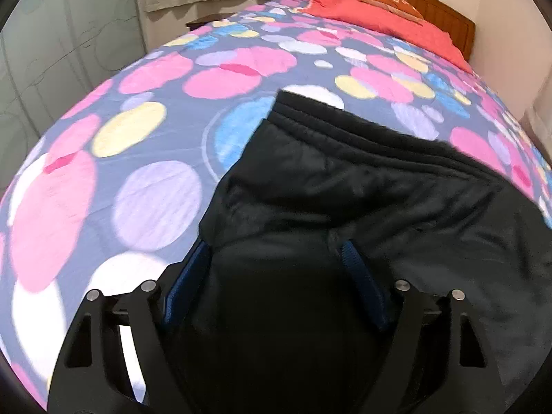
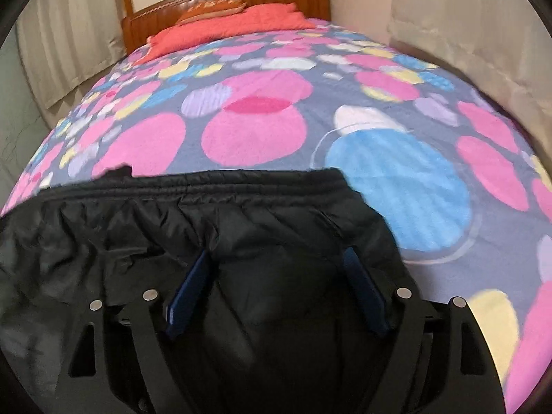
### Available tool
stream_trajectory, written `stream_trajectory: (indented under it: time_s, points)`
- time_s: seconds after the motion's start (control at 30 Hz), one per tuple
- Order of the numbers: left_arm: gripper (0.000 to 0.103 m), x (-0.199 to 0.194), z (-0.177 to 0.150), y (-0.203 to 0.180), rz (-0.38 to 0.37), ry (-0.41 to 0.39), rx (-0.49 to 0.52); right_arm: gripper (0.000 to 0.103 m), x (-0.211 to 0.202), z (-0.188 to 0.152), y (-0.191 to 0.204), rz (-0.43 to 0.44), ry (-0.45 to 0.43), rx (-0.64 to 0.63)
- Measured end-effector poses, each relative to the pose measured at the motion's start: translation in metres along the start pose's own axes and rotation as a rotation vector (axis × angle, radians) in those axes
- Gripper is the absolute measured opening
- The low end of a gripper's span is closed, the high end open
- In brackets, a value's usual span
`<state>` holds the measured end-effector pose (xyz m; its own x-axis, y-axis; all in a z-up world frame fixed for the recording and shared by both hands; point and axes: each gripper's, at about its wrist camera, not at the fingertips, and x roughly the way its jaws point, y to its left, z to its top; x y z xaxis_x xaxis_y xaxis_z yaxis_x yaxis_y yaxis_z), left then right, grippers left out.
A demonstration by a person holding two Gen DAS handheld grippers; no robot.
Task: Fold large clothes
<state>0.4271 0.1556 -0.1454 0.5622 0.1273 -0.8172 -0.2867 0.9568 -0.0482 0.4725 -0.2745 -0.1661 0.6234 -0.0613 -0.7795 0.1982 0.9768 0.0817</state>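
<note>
Black trousers (image 1: 345, 189) spread on a spotted bedspread (image 1: 138, 138), left gripper (image 1: 276, 252) and right gripper (image 2: 277, 258) fingers wide apart, fabric bunched between them

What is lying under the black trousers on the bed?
The black trousers lie directly on the spotted bedspread, which shows all around them. Whether anything else sits beneath the fabric cannot be seen: the cloth covers it.

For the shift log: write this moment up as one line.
stage: fold underway | left gripper: open over black trousers | right gripper: open near waistband | surface: dotted bedspread
</note>
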Motion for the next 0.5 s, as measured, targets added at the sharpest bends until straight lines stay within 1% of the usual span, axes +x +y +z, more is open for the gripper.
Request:
stream_trajectory:
  time_s: [0.07, 0.1, 0.13, 0.17, 0.2, 0.27, 0.3, 0.37, 0.4, 0.43, 0.5]
  points:
    - [0.079, -0.022, -0.004, -0.004, -0.043, -0.047, -0.02, 0.078, -0.024, -0.003, 0.007, 0.041, -0.049, 0.021]
    - [0.079, -0.035, -0.008, -0.012, -0.084, -0.077, -0.015, 0.078, -0.037, -0.006, 0.018, 0.064, -0.075, 0.011]
    - [0.079, -0.045, -0.012, -0.023, -0.116, -0.1, 0.002, 0.078, -0.05, -0.011, 0.033, 0.095, -0.105, -0.008]
    - [0.079, -0.052, -0.016, -0.037, -0.148, -0.119, 0.031, 0.078, -0.056, -0.013, 0.042, 0.111, -0.117, -0.023]
    - [0.079, -0.055, -0.018, -0.049, -0.171, -0.126, 0.054, 0.078, -0.061, -0.019, 0.06, 0.136, -0.127, -0.062]
    - [0.079, -0.057, -0.028, -0.079, -0.216, -0.128, 0.118, 0.078, -0.063, -0.027, 0.086, 0.155, -0.129, -0.121]
    - [0.079, -0.055, -0.031, -0.089, -0.215, -0.122, 0.143, 0.078, -0.06, -0.033, 0.1, 0.163, -0.118, -0.151]
    - [0.079, -0.044, -0.041, -0.108, -0.191, -0.1, 0.193, 0.077, -0.048, -0.043, 0.118, 0.159, -0.079, -0.189]
    - [0.079, -0.033, -0.048, -0.116, -0.149, -0.078, 0.219, 0.077, -0.038, -0.049, 0.125, 0.128, -0.056, -0.207]
    - [0.079, -0.025, -0.051, -0.119, -0.136, -0.071, 0.232, 0.077, -0.031, -0.053, 0.128, 0.102, -0.052, -0.224]
    - [0.079, -0.014, -0.05, -0.118, -0.144, -0.059, 0.217, 0.077, -0.025, -0.054, 0.13, 0.09, -0.053, -0.223]
